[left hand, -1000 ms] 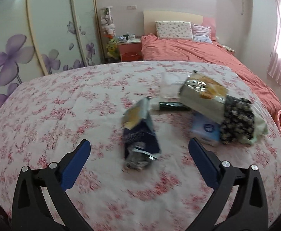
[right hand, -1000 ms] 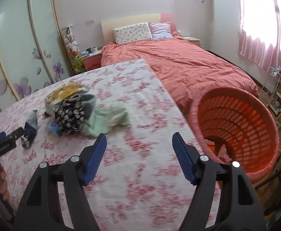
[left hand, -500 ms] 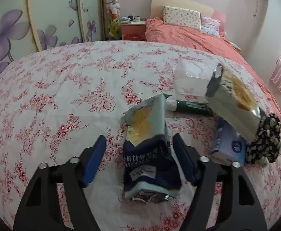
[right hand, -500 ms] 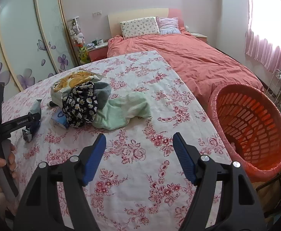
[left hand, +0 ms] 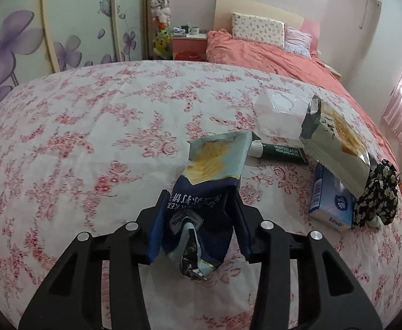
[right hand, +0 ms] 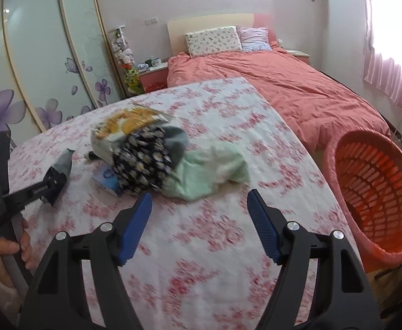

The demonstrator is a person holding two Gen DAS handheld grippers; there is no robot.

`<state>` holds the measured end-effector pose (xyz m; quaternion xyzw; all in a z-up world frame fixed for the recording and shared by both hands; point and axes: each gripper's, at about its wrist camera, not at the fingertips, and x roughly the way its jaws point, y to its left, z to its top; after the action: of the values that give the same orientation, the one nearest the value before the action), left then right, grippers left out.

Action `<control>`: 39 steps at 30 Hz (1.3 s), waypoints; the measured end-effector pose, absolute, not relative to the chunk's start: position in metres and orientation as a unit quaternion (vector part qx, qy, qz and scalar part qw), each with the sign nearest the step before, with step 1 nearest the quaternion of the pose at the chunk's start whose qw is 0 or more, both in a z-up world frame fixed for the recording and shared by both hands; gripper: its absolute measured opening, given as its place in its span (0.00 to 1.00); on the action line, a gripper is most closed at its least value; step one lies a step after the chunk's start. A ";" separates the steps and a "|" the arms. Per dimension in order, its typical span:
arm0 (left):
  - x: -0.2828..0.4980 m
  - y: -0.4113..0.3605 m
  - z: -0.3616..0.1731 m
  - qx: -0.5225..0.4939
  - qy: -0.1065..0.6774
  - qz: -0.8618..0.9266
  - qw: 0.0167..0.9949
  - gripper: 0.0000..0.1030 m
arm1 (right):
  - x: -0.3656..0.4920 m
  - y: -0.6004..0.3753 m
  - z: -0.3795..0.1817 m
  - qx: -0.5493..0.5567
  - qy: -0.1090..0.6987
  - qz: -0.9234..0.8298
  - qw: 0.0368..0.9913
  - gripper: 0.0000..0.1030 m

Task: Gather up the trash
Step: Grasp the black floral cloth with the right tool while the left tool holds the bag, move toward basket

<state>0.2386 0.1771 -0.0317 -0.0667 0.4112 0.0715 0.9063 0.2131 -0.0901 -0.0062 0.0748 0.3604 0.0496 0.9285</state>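
My left gripper [left hand: 198,206] is shut on a dark blue and pale cracker bag [left hand: 206,189], lifting its torn end off the floral bedspread; it also shows in the right wrist view [right hand: 60,169]. To its right lie a green tube [left hand: 278,152], a silver-white snack bag [left hand: 335,148], a clear plastic wrapper [left hand: 280,112] and a blue tissue pack [left hand: 330,200]. My right gripper [right hand: 199,211] is open and empty over the bedspread, with the snack bag [right hand: 126,128] ahead on its left. An orange basket [right hand: 374,192] stands at its right.
A black floral cloth [right hand: 143,162], a grey cloth [right hand: 176,140] and a pale green cloth [right hand: 212,170] are heaped beside the trash. A salmon-covered bed [right hand: 283,90] lies behind. Sliding wardrobe doors [right hand: 44,63] run along the left.
My left gripper moved forward to the cracker bag and closed on it. My right gripper stayed open and shifted slightly nearer the cloth pile.
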 end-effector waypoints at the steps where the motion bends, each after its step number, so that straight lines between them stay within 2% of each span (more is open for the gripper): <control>1: 0.237 0.178 -0.030 -0.067 0.409 0.071 0.907 0.42 | 0.216 -0.085 -0.004 0.074 0.358 0.055 0.929 0.66; 6: 0.229 0.185 -0.024 -0.070 0.401 0.068 0.911 0.41 | 0.238 -0.059 -0.002 0.065 0.361 0.077 0.927 0.53; 11: 0.222 0.189 -0.020 -0.076 0.396 0.064 0.913 0.41 | 0.260 -0.040 -0.011 0.057 0.378 0.079 0.921 0.50; 12: 0.221 0.189 -0.019 -0.077 0.395 0.062 0.913 0.41 | 0.265 -0.037 -0.016 0.053 0.388 0.077 0.917 0.41; 13: 0.220 0.189 -0.018 -0.078 0.395 0.061 0.913 0.41 | 0.270 -0.036 -0.022 0.053 0.401 0.078 0.911 0.19; 14: 0.219 0.188 -0.017 -0.078 0.394 0.060 0.914 0.41 | 0.271 -0.037 -0.026 0.058 0.409 0.082 0.907 0.09; 15: 0.218 0.187 -0.016 -0.078 0.393 0.058 0.914 0.41 | 0.270 -0.040 -0.029 0.070 0.413 0.087 0.904 0.04; 25: 0.203 0.159 0.005 -0.069 0.372 0.019 0.926 0.41 | 0.206 -0.093 0.020 0.080 0.324 0.048 0.941 0.03; 39: 0.179 0.077 0.038 -0.042 0.338 -0.070 0.938 0.41 | 0.149 -0.181 0.043 0.098 0.274 -0.058 0.955 0.03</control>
<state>0.1791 0.0765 0.0378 -0.0419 0.3377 -0.0699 0.9377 0.1486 -0.1812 0.0428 0.0978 0.2736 -0.0582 0.9551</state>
